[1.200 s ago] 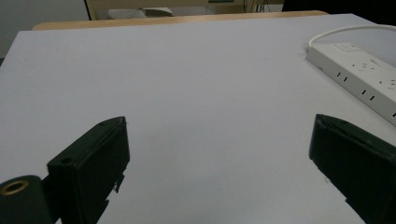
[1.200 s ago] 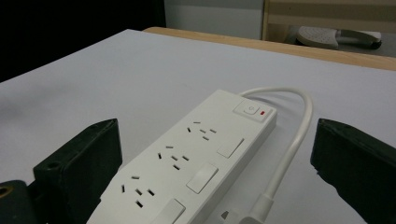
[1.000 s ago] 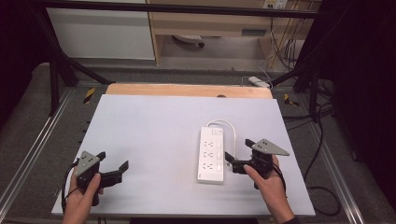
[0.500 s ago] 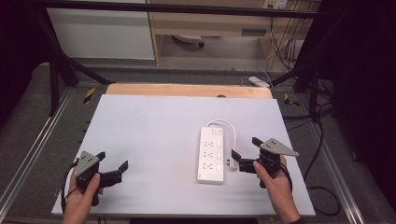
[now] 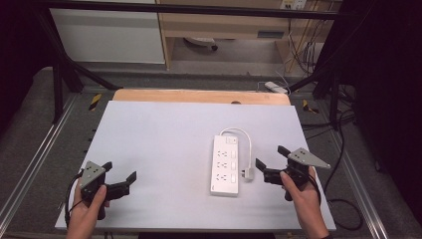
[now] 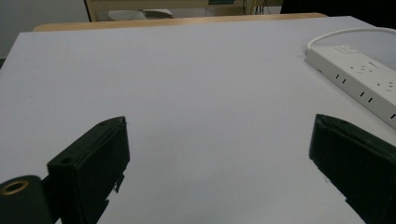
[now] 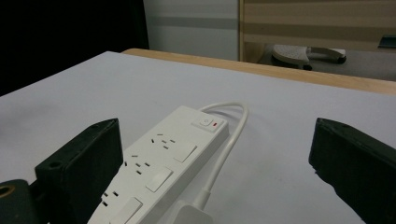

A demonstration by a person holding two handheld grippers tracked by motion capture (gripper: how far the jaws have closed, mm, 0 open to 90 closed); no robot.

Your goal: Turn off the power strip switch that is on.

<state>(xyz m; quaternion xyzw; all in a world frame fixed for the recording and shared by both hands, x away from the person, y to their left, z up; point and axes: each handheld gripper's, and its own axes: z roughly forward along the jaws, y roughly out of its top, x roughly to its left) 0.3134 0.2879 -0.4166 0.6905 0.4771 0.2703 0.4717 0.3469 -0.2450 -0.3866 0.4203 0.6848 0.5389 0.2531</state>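
Two grippers sit low over the near edge of a pale table (image 5: pixel 164 129), one at each side. No brand, label or readable writing shows on anything; the only marks on the white strip (image 5: pixel 225 165) are its socket holes, a few blank shutters and, at its far end, a rocker switch (image 7: pixel 205 122) with a small red spot beside it. That strip lies flat on the right half of the table, its long side running away from the person. Its cord (image 5: pixel 246 140) leaves the far end, loops round and comes back along the right side to a white plug (image 5: pixel 246 173) lying just beside the strip. The right gripper (image 5: pixel 272 163) points at this plug from the right, close but apart, jaws spread wide with nothing between them; in the right gripper view the strip runs up between the jaws, nearer the left one, and the plug lies at the bottom edge. The left gripper (image 5: pixel 120 173) is well apart from the strip, near the front left corner, jaws likewise wide and empty over bare table; in the left gripper view the strip shows at the right edge, beyond the right jaw.
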